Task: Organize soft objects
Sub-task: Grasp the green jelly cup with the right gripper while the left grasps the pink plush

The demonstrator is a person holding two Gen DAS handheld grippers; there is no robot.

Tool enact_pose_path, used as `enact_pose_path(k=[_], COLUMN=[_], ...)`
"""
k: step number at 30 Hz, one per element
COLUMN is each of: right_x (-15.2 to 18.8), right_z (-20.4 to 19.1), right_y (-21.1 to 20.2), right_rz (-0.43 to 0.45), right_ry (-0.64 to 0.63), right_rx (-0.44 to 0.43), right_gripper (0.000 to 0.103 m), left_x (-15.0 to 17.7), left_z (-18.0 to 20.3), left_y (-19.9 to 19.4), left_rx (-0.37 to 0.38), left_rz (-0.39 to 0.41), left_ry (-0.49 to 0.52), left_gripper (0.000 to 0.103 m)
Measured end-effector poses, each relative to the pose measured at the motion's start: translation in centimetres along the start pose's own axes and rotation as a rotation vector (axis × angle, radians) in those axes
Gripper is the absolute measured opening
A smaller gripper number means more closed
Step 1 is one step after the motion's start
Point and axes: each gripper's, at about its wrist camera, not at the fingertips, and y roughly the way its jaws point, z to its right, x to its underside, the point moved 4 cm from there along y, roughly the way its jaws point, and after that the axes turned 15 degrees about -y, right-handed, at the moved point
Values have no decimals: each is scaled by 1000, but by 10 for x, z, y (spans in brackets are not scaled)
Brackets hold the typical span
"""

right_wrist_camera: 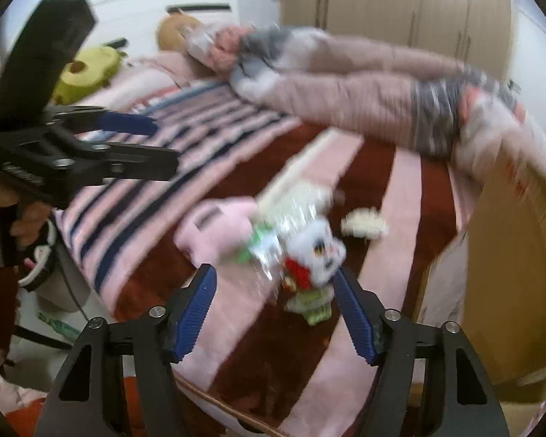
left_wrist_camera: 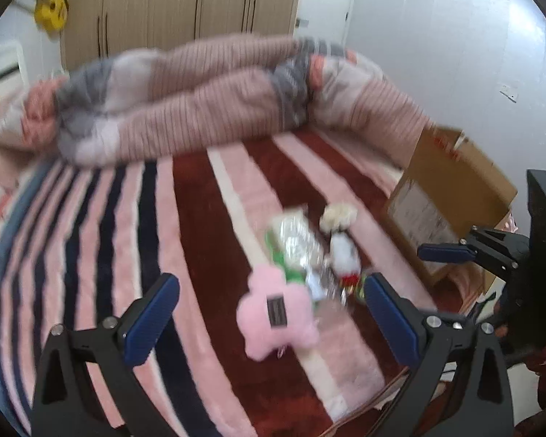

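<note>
Both tools apart, empty; green plush only in right view.

A striped bed stands before tan wardrobes and what looks like a white door.

A bed covered by a striped fleece blanket in pink, maroon, cream and navy is carrying everything here. A pink plush toy is lying between the open fingers of the left claw, touching a crinkly clear-wrapped packet just beyond it. A white plush with red trim is resting ahead of the right claw, with a small cream fluffy piece lying farther out, apart. A rolled pink-and-grey quilt is sprawling along the far side.
</note>
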Motion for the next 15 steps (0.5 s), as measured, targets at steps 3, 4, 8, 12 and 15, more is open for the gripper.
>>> enact_pose_path(k=[3, 4, 8, 12, 15], right_x=[22, 27, 43, 47, 45], right_z=[7, 10, 17, 20, 20], right_y=[23, 29, 51, 58, 62], right_rz=[-58, -74, -119, -123, -109], right_ry=[45, 53, 68, 73, 67], right_rx=[12, 16, 19, 9, 1], right_gripper=[58, 56, 51, 47, 46], left_x=[18, 22, 35, 40, 43], left_z=[-10, -11, -15, -16, -15], left_y=[27, 33, 60, 77, 86], left_rx=[14, 19, 43, 64, 74], left_rz=[-59, -75, -127, -158, -170], left_ry=[-28, -36, -72, -105, -112], left_gripper=[101, 101, 101, 99, 81])
